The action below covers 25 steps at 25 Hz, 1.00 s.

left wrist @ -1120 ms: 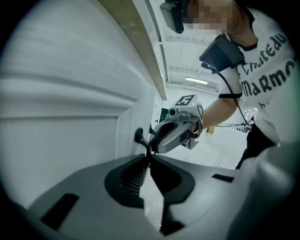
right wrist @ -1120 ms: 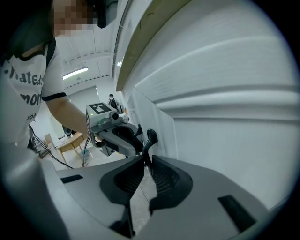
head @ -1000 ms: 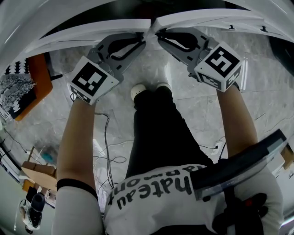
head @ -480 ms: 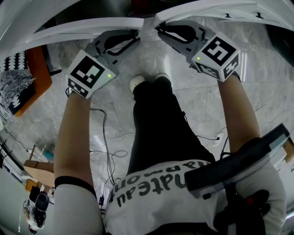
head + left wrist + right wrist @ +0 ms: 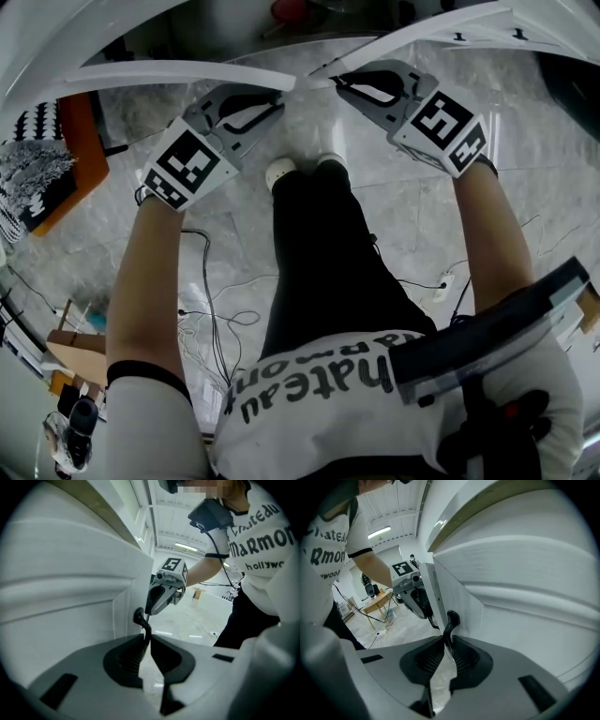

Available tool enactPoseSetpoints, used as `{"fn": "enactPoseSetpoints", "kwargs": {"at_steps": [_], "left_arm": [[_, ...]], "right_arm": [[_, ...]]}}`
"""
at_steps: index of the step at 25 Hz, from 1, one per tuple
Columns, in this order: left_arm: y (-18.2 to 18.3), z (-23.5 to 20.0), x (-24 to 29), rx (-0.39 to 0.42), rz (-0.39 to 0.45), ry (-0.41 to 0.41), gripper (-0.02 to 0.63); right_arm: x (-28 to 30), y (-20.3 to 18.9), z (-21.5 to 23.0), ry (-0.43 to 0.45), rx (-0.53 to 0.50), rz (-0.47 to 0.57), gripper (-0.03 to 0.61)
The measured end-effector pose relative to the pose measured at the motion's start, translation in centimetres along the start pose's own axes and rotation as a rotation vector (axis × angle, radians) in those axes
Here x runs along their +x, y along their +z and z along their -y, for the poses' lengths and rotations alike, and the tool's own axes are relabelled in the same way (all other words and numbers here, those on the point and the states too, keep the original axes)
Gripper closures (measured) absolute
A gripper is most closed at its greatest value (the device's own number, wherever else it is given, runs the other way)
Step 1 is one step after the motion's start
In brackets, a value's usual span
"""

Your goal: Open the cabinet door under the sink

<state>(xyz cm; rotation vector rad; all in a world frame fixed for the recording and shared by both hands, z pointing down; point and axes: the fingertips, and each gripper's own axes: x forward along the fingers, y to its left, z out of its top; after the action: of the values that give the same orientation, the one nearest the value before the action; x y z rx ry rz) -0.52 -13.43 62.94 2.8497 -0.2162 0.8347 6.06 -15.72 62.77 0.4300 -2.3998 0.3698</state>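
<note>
Two white cabinet doors meet under the counter, the left door [image 5: 178, 73] and the right door [image 5: 441, 28], both swung partly out with a gap between their edges. My left gripper [image 5: 279, 96] is shut on the left door's black handle [image 5: 141, 619], which sits pinched between the pads. My right gripper [image 5: 332, 82] is shut on the right door's black handle [image 5: 451, 620] in the same way. In the left gripper view the left door [image 5: 70, 597] fills the left side. In the right gripper view the right door [image 5: 525, 620] fills the right side.
Through the gap the dark cabinet inside shows a red object [image 5: 291, 11]. The person's shoes [image 5: 281, 172] stand on the marble floor just below the doors. An orange seat with a patterned cushion [image 5: 42, 169] is at the left. Cables [image 5: 216, 300] trail across the floor.
Both doors have swung outward and the gap between their edges has widened. Both grippers have moved back toward the person and apart, still gripping the handles.
</note>
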Motion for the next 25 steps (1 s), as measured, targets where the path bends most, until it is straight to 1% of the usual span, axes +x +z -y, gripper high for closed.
{"fn": "enactPoseSetpoints", "kwargs": {"at_steps": [6,16,25], "left_arm": [[-0.6,1.3,-0.5,0.034,-0.033,-0.041,0.592],[-1.6,2.8,-1.3,0.048,-0.073,-0.073,0.59],[-2.7,4.2,-2.2,0.078,-0.162,-0.097,0.588]], "right_arm": [[-0.8,-1.1,-0.6,0.01,-0.032,-0.056,0.531],[-1.6,-2.1,-1.5,0.018,-0.063,-0.112,0.532],[-2.5,-3.2,-2.1,0.016,-0.074,-0.155,0.532]]}}
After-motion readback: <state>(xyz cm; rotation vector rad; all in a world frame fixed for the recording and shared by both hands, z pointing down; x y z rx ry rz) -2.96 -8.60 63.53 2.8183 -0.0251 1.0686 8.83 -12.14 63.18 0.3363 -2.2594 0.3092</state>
